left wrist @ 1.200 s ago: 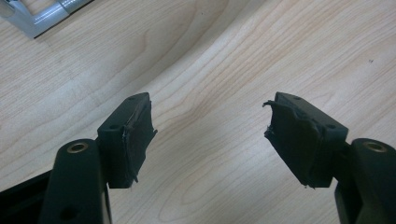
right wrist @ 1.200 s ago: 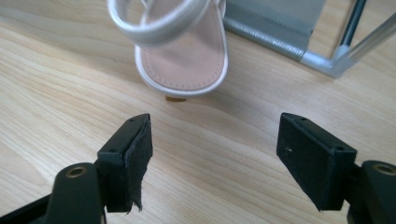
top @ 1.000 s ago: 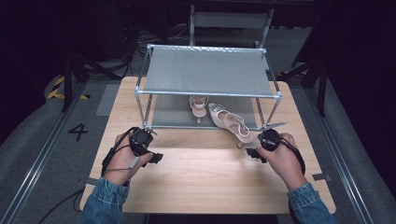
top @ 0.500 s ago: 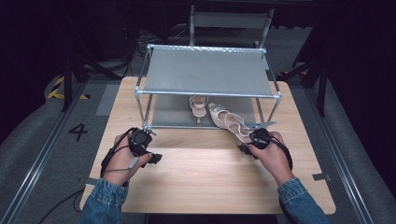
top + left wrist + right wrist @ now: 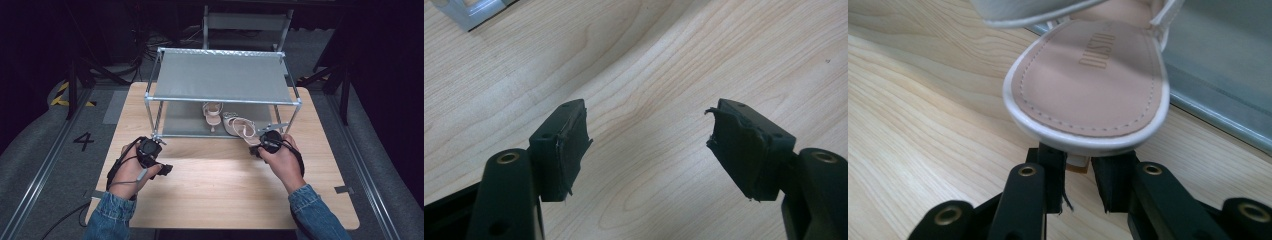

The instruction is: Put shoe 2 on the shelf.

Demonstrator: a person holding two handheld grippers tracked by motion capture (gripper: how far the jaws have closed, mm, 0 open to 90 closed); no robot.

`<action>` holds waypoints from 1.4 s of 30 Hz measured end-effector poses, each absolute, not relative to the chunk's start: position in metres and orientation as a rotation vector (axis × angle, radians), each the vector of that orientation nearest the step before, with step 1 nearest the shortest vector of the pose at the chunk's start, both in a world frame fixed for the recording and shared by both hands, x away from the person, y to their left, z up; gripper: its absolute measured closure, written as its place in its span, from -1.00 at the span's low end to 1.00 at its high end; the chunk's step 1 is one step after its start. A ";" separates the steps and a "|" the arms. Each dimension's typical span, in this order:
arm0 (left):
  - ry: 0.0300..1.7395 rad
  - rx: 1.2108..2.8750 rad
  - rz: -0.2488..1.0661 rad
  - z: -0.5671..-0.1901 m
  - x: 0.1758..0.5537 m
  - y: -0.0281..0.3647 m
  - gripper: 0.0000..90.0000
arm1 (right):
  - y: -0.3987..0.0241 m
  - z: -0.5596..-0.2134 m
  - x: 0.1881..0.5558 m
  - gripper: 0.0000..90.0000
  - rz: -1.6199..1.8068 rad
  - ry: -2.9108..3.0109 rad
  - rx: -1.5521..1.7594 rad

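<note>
Two pale pink strappy sandals lie on the lower shelf of a metal rack [image 5: 222, 77]. The left sandal [image 5: 212, 112] sits further in. The right sandal [image 5: 240, 126] juts over the shelf's front edge, and its insole [image 5: 1090, 82] rises just above the jaws in the right gripper view. My right gripper [image 5: 256, 146] [image 5: 1079, 172] has just been closing and is now shut on the sandal's heel, a tan sliver between the pads. My left gripper [image 5: 166, 170] [image 5: 649, 150] rests open over bare wood with nothing between its jaws.
The rack stands at the far half of the wooden table [image 5: 225, 195], with its front posts close to both hands. Its grey lower shelf [image 5: 1223, 75] lies just behind the held sandal. Dark floor, cables and a metal frame surround the table.
The right hand has slid left to the front sandal and its jaws have closed on the heel. The left hand has stayed put.
</note>
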State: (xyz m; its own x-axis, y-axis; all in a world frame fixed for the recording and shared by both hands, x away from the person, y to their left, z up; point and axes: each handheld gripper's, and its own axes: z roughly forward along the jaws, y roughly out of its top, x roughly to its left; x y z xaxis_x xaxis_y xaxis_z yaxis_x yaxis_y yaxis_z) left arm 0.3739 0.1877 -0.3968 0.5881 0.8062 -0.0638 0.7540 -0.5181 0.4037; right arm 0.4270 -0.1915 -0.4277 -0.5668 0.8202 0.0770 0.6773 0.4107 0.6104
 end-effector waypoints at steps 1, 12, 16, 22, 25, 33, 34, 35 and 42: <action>1.265 2.427 0.178 -0.397 0.373 0.188 -0.31 | -0.188 -0.428 0.428 0.70 0.893 2.439 1.317; 1.267 2.423 0.192 -0.397 0.369 0.196 -0.31 | -0.149 -0.427 0.444 0.75 0.910 2.489 1.273; 1.290 2.406 0.196 -0.396 0.365 0.201 -0.31 | -0.141 -0.428 0.451 0.75 0.925 2.503 1.284; 1.315 2.397 0.194 -0.397 0.362 0.206 -0.31 | -0.130 -0.435 0.457 0.76 0.931 2.532 1.258; 1.310 2.399 0.192 -0.398 0.361 0.206 -0.31 | -0.126 -0.437 0.459 0.76 0.925 2.518 1.260; 1.313 2.400 0.185 -0.398 0.363 0.205 -0.31 | -0.128 -0.434 0.476 0.75 0.919 2.461 1.273; 1.300 2.405 0.190 -0.398 0.363 0.205 -0.31 | -0.128 -0.433 0.478 0.75 0.921 2.458 1.263; 1.306 2.401 0.182 -0.398 0.364 0.204 -0.31 | -0.128 -0.433 0.479 0.75 0.915 2.458 1.271; 1.301 2.404 0.174 -0.399 0.365 0.204 -0.31 | -0.134 -0.435 0.490 0.75 0.941 2.396 1.262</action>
State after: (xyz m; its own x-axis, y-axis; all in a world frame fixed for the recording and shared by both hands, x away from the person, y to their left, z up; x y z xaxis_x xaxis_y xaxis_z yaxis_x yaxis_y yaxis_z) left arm 0.3651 0.2036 -0.3989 0.5589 0.8255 -0.0787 0.7756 -0.4868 0.4018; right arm 0.4899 -0.1342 -0.4346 -0.5823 0.8109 0.0570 0.6329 0.4082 0.6579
